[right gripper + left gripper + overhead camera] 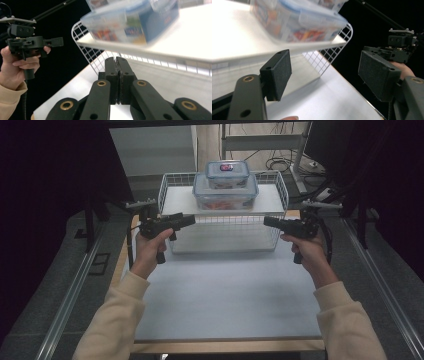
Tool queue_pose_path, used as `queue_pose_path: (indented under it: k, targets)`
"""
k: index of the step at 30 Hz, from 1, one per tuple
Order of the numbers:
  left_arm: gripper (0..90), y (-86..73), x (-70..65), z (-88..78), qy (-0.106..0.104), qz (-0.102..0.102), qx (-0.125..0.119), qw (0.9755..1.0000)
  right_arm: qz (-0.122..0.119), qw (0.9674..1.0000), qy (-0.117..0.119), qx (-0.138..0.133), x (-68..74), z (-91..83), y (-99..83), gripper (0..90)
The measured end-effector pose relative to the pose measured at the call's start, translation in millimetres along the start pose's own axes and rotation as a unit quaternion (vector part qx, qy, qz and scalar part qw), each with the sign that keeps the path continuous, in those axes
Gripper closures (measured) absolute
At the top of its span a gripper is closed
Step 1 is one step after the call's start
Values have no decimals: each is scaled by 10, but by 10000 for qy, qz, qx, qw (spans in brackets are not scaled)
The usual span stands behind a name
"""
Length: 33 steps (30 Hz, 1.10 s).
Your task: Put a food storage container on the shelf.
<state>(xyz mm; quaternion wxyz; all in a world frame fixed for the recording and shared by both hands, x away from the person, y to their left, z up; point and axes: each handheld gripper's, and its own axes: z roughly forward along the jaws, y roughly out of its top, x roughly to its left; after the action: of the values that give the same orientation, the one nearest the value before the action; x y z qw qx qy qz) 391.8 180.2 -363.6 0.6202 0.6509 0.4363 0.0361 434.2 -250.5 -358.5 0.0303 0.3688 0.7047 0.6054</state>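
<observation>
High view: approach step toward stacked containers (226,190); left gripper (187,219) wide, empty; right gripper (270,222) closed, empty. Next: open right, reach.

light: even, bright tabletop | edges: dark | blur: containers in both gripper views

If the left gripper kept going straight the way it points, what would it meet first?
Probably the wire basket: the open left gripper points at its near left side, just under the white shelf bearing the stacked containers. Depth is unclear.
</observation>
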Motion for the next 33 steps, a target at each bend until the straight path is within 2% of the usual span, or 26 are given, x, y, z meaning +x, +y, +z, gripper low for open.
queue_pose_path:
  k: [5, 10, 13, 22, 29, 33]
  targets:
    - [263, -223, 28, -13, 7, 18, 139, 9999, 84, 10000, 3, 40, -70, -104, -247, 808]
    - [261, -435, 38, -51, 49, 54, 232, 9997, 171, 9998, -28, 83, -119, -206, -468, 620]
    - [260, -581, 47, -70, 81, 89, 303, 9995, 93, 9997, -171, 148, -129, -268, -617, 536]
    - [257, -1000, 117, -144, 82, -23, 489, 9988, -39, 9984, -344, 448, -122, -383, -985, 432]
    - [256, -1274, 165, -156, 161, -89, 653, 9977, 94, 9966, -407, 715, -186, -406, -1305, 402]
    - [255, -1323, 181, -135, 191, -76, 730, 9971, 177, 9964, -418, 715, -223, -411, -1390, 390]
